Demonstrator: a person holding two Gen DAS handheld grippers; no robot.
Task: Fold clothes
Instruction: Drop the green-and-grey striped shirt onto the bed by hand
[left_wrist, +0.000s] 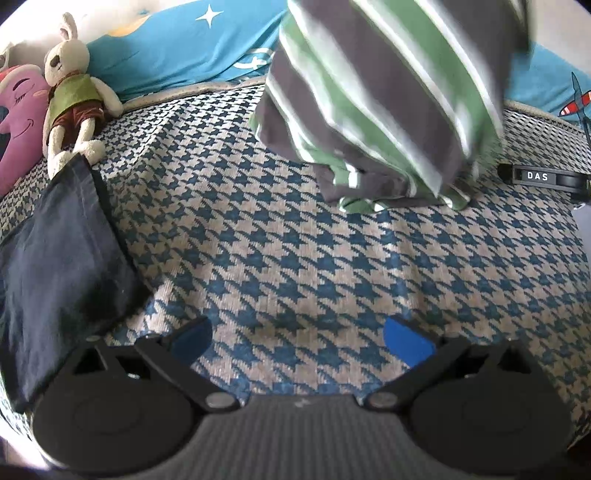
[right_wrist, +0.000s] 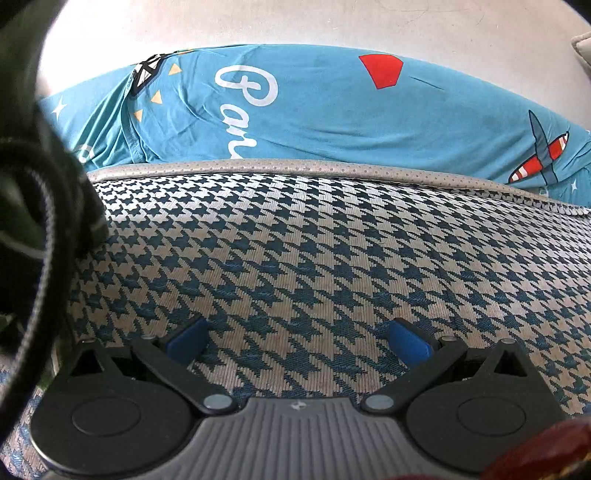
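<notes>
**Both claws empty over the houndstooth mat**

Left gripper (left_wrist: 297, 338): blue-padded fingers spread wide, nothing between them, houndstooth mat (left_wrist: 295, 251) below. Right gripper (right_wrist: 297, 339): likewise spread wide and empty over the same mat (right_wrist: 314, 251).

Striped garment (left_wrist: 384, 96) (green, grey, white; blurred): far right of the left wrist view, hanging above the mat, its lower edge bunched on it. What holds it up lies outside both views.

Dark blue folded cloth (left_wrist: 62, 258): near left on the mat.

Plush rabbit (left_wrist: 72, 92): far left, beside a purple cushion (left_wrist: 18, 122).

Teal printed bedding (right_wrist: 332, 110): beyond the mat's far edge.
</notes>
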